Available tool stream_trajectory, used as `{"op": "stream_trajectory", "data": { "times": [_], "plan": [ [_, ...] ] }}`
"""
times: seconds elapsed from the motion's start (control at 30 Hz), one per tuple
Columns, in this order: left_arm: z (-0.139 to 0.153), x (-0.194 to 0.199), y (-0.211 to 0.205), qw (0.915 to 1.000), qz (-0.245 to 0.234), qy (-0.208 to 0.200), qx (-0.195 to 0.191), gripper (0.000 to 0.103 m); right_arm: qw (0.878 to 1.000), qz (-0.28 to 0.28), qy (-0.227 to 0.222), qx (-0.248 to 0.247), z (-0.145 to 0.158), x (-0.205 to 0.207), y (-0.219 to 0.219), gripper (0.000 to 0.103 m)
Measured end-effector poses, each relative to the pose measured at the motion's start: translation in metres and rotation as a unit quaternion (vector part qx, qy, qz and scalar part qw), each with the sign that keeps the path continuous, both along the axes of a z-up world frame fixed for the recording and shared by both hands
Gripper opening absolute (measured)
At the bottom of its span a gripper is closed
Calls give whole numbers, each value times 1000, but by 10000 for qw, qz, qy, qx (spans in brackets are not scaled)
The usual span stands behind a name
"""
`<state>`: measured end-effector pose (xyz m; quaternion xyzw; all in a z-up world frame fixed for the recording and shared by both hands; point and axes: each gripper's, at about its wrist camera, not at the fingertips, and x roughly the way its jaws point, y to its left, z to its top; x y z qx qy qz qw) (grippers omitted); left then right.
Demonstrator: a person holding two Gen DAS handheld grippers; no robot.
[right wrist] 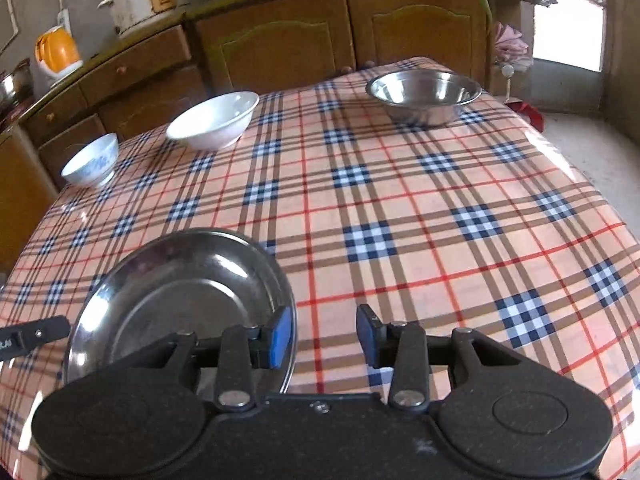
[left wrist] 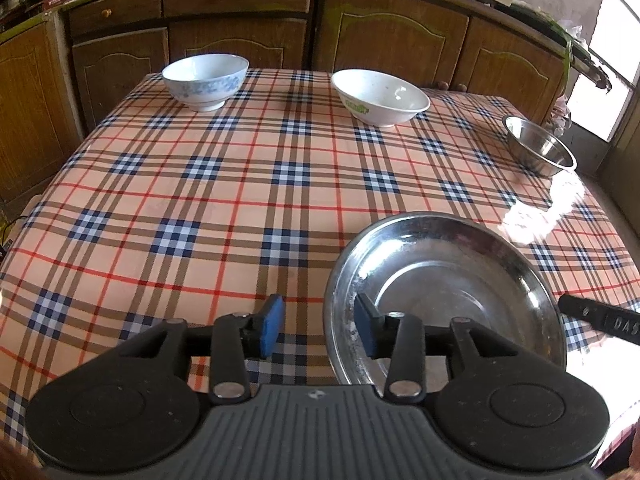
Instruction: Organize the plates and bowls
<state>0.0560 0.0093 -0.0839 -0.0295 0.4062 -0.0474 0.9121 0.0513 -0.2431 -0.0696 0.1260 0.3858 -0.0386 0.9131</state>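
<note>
Inspection of my two grippers over the checked tabletop (left wrist: 224, 208). My left gripper (left wrist: 320, 324) stands partly open: its right blue pad sits over the inner left wall of the steel plate (left wrist: 460, 264), its left pad is out over the cloth, and the plate's left rim lies in the gap between them. I see no pad pressing on that rim, so nothing is held. My right gripper (right wrist: 324, 334) is likewise partly open: its left pad is just inside the plate's right rim, its right pad is over bare cloth, and the rim runs between the two with no pressure that I can make out. The plate lies flat on the near part of the tabletop, between my two grippers.

At the far edge stand three bowls, well apart from one another and upright: a blue-patterned bowl (left wrist: 205, 80) to the left, a white bowl (left wrist: 380, 98) with a green mark in the middle, and a steel bowl (left wrist: 538, 146) at the right corner. Behind the tabletop runs a row of wooden cabinets (left wrist: 240, 20).
</note>
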Motion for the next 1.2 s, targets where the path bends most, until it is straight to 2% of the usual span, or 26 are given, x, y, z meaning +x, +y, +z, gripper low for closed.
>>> {"op": "stream_trajectory", "data": {
  "times": [0.1,0.13,0.5,0.9,1.07,1.1,1.17,1.2],
  "plan": [
    [-1,0,2,10000,28,16,-5,42,9999,-54,94,-3,-2,4,-3,53],
    [-1,0,3,10000,30,21,-12,42,9997,62,218,-12,-5,7,-2,54],
    [-4,2,0,10000,-14,60,-6,47,9992,352,-30,198,5,1,7,55],
    [-23,15,-11,9992,-177,323,121,47,9974,478,214,487,-13,8,9,55],
    [-33,28,-17,9983,-367,460,55,43,9959,446,306,728,-25,15,7,55],
    [-34,29,-18,9984,-391,403,53,39,9956,435,265,791,-26,16,6,56],
    [-34,32,-20,9983,-434,389,44,37,9947,444,245,892,-27,18,6,51],
    [-33,34,-19,9982,-443,401,-15,36,9938,480,248,967,-27,20,6,39]
  ]
}}
